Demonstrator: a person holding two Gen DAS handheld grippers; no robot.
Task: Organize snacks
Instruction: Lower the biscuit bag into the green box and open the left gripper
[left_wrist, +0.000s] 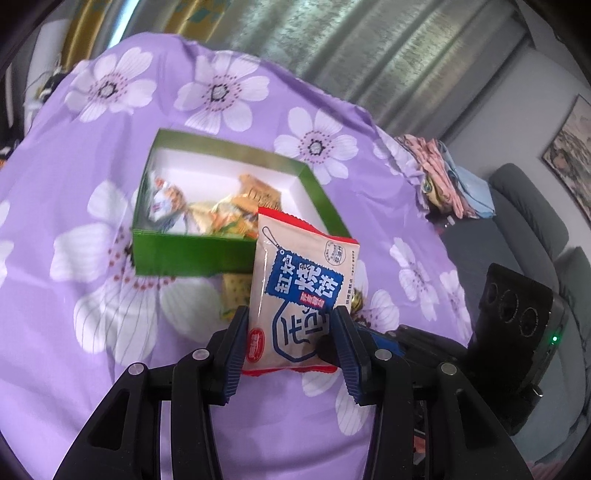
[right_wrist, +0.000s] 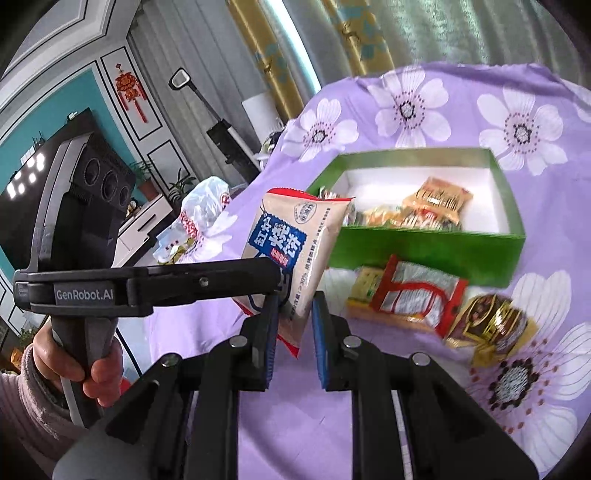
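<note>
1. Left wrist view: left gripper (left_wrist: 290, 325) pinches the beige snack packet (left_wrist: 301, 291) by its lower end, one blue pad on each side. Packet is upright, red serrated edges top and bottom, blue label with white characters, held above the purple floral cloth (left_wrist: 92, 332).
2. Same view: green box (left_wrist: 192, 254) sits on the cloth beyond the packet, white inside, several small wrapped snacks piled in it. The packet's top edge overlaps the box's near right corner in frame. A yellow-green packet (left_wrist: 234, 291) lies on the cloth just in front of the box, partly hidden behind the held packet.
3. Right wrist view: right gripper (right_wrist: 293, 332) has its jaws spread, nothing clamped. The beige packet's lower corner hangs between the two pads; whether it touches either, can't tell.
4. Same view: left gripper comes in from the left, holding the packet tilted, in front of the box's left near corner.
5. Same view: red-and-silver packet (right_wrist: 417, 295) and gold-brown packet (right_wrist: 491, 328) lie on the cloth in front of the box, overlapping each other.
</note>
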